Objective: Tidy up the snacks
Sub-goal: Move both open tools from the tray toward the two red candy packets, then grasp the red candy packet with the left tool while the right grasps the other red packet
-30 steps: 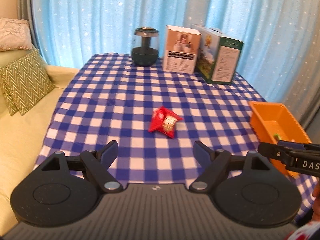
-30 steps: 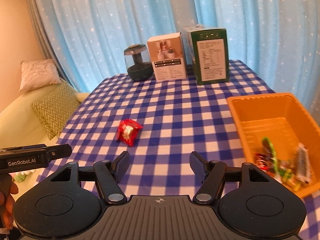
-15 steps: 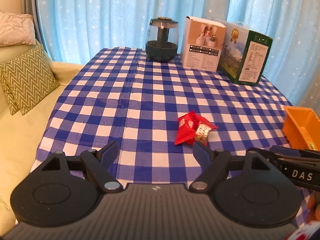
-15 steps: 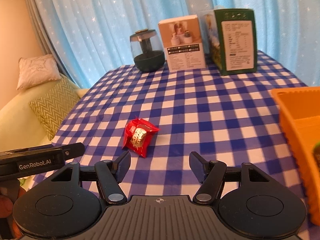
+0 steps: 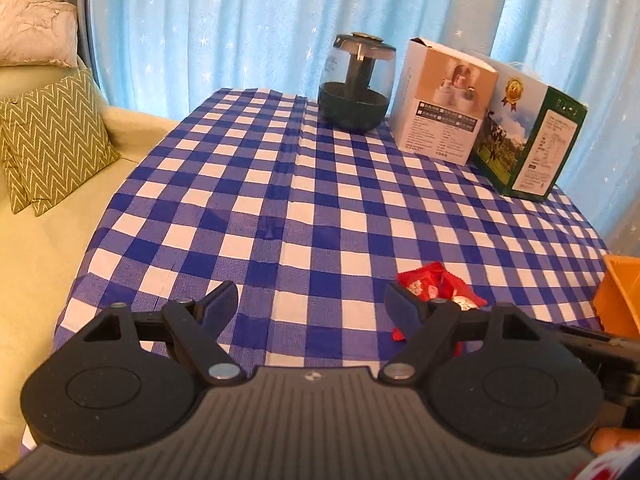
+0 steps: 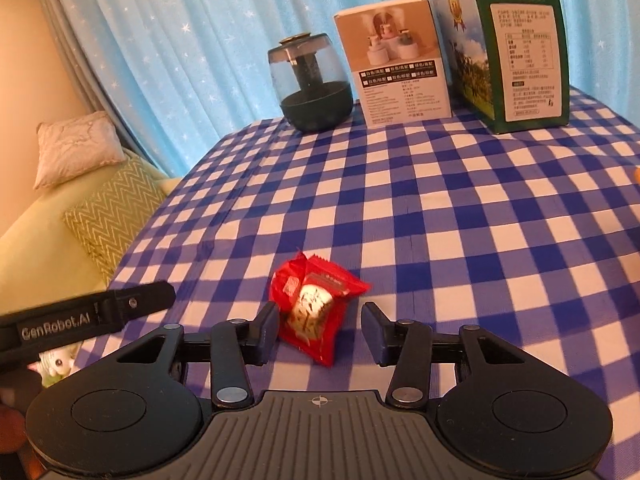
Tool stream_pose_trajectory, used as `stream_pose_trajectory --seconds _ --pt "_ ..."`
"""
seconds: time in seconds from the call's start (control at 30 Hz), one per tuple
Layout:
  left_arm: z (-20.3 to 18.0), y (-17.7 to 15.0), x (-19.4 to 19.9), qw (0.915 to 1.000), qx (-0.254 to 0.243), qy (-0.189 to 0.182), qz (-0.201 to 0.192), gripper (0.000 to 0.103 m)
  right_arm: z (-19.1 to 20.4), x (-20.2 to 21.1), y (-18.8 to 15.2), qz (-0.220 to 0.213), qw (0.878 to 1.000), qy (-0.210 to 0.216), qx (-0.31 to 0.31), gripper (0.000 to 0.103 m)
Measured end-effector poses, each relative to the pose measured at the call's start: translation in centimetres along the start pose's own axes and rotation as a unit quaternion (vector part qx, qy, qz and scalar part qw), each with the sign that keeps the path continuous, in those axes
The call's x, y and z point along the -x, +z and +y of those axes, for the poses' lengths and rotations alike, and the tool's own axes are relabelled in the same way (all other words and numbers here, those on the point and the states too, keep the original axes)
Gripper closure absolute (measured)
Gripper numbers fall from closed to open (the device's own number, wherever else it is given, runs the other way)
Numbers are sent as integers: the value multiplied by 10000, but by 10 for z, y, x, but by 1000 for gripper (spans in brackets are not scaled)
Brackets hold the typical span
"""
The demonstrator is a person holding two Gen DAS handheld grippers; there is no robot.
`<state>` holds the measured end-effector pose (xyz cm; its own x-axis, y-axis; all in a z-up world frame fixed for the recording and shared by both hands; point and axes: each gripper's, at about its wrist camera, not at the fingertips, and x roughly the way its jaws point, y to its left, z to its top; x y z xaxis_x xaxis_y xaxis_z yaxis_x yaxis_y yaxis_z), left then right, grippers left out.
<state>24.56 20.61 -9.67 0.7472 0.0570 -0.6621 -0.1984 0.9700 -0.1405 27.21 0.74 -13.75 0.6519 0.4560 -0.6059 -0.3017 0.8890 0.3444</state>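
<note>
A red snack packet (image 6: 316, 312) lies on the blue checked tablecloth (image 6: 440, 216). My right gripper (image 6: 320, 332) is open, its jaws either side of the packet, which lies nearer the left finger; no grip shows. In the left wrist view the same packet (image 5: 436, 284) shows partly behind the right finger. My left gripper (image 5: 312, 304) is open and empty over the cloth, to the left of the packet. An orange bin (image 5: 624, 292) shows at the right edge.
At the table's far side stand a dark glass jar (image 5: 356, 84), a white box (image 5: 444, 100) and a green box (image 5: 528, 140). A yellow sofa with a green zigzag cushion (image 5: 48, 140) lies left of the table. Blue curtains hang behind.
Both grippers have moved forward and left toward the packet. The right gripper's jaws now stand around it. The orange bin has slid out of the right view.
</note>
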Motion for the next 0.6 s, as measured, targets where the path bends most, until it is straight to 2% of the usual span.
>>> stream_pose_trajectory --seconds 0.37,0.6 --pt "8 2 -4 9998 180 -15 25 24 -6 -31 7 96 9995 -181 -257 59" --pt "1 0 -8 9998 25 -150 93 24 -10 -34 6 111 9997 -195 -34 81"
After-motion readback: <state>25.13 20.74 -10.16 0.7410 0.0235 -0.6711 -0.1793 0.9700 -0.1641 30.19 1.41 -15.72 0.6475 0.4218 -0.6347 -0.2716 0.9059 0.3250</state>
